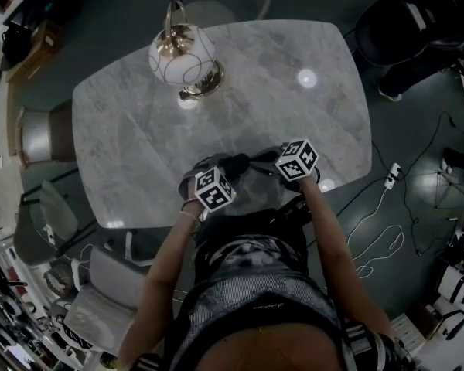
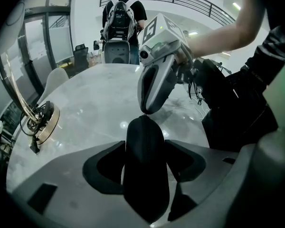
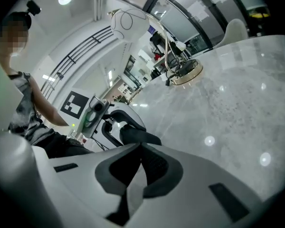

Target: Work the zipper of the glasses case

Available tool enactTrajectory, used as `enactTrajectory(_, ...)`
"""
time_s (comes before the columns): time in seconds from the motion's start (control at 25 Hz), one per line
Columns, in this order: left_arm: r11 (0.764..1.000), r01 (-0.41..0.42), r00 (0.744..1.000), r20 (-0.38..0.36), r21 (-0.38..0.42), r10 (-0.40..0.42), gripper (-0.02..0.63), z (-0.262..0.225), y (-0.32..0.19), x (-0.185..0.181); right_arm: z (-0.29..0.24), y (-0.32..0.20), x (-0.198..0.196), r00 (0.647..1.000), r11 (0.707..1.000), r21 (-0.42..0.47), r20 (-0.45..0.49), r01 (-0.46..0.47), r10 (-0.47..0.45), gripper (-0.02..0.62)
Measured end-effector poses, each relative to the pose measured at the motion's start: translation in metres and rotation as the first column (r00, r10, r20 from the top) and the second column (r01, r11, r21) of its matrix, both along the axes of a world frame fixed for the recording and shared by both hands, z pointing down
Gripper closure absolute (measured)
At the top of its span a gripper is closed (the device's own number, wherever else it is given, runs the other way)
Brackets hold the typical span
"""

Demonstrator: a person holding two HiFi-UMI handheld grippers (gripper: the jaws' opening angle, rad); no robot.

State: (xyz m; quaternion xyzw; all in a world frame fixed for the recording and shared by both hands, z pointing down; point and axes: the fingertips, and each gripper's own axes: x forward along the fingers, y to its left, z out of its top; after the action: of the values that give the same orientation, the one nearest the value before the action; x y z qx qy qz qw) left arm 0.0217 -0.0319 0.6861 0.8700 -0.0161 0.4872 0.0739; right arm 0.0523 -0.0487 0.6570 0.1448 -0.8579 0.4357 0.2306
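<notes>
Glasses case (image 2: 145, 141): black and rounded, held lengthwise between the left gripper's jaws. Its far end sticks out past their tips, and a faint zipper seam runs along its middle.
Left gripper (image 2: 146, 174): jaws clamped on the two sides of the case, tilted steeply down toward the table.
Right gripper (image 3: 138, 148): jaws together, with the tips touching the far end of the case where the zipper line ends. The pull is too small to make out.
Table (image 1: 139, 130): grey marble, under both grippers; the case is over its near edge.
Lamp (image 1: 182, 54): white globe on a brass base, on the table well beyond both grippers.
Person (image 2: 122, 18): wearing a backpack, standing past the table's far end, ahead of the left gripper.
</notes>
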Motion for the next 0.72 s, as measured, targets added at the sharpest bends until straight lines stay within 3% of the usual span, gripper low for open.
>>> enactTrajectory(0.28, 1.0, 0.001, 1.0, 0.002, -0.004, -0.001, 0.348, 0.002, 0.0, 0.0, 0.022, -0.004, 0.012, 0.99, 1.0, 0.004, -0.144, -0.002, 0.002, 0.535)
enactTrajectory(0.72, 1.0, -0.004, 1.0, -0.005, -0.023, 0.004, 0.348, 0.002, -0.002, 0.0, 0.047, -0.008, 0.012, 0.969, 1.0, -0.014, -0.245, 0.002, -0.006, 0.534)
